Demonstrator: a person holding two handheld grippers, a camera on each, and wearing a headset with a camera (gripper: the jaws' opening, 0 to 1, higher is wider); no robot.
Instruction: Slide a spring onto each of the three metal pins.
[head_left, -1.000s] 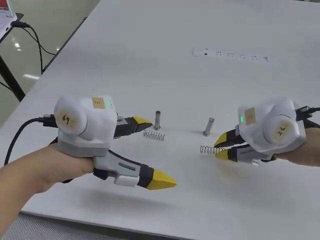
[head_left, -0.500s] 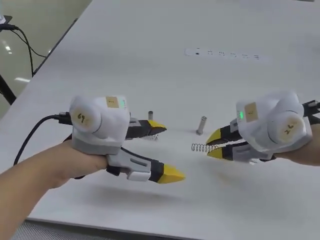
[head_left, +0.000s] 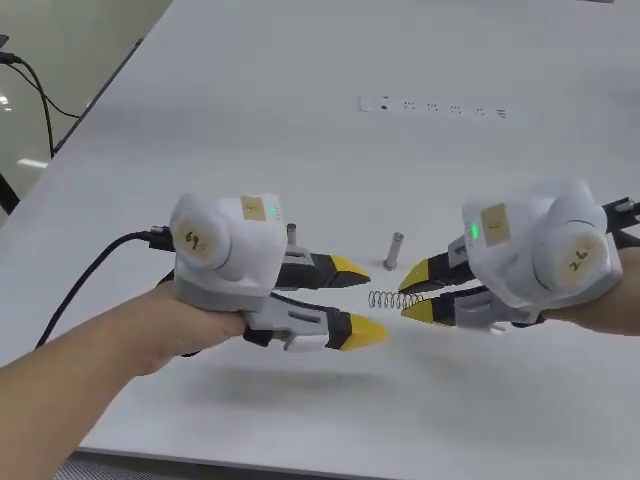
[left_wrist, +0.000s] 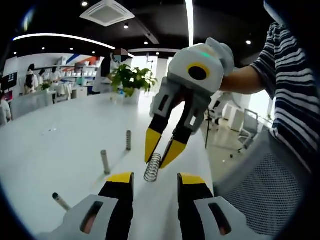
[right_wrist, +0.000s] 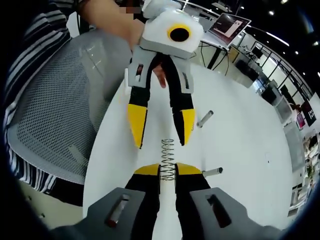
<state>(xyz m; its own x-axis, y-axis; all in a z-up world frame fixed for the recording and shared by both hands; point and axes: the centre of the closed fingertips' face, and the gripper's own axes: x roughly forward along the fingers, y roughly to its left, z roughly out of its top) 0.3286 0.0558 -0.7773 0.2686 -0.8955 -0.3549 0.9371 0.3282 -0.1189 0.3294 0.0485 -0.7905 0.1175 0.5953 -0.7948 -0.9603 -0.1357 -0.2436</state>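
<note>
My right gripper (head_left: 415, 291) is shut on one end of a small wire spring (head_left: 390, 299), holding it level above the white table (head_left: 300, 120). The spring's free end points at my left gripper (head_left: 360, 300), which is open, its yellow fingertips either side of that end. In the left gripper view the spring (left_wrist: 152, 167) hangs just ahead of the left gripper (left_wrist: 156, 179). The right gripper view shows the spring (right_wrist: 167, 155) rising from the right gripper (right_wrist: 168, 171). One metal pin (head_left: 394, 250) stands behind the spring. Another pin (head_left: 291, 235) is half hidden behind the left gripper.
A white power strip (head_left: 430, 106) lies at the far side of the table. A black cable (head_left: 95, 275) trails from the left gripper towards the table's left edge. A mesh chair (left_wrist: 260, 185) stands close by the near edge.
My left gripper has moved right towards the spring and its jaws have narrowed. The right gripper has brought the spring a little to the left. A loose spring near the left pin is now hidden.
</note>
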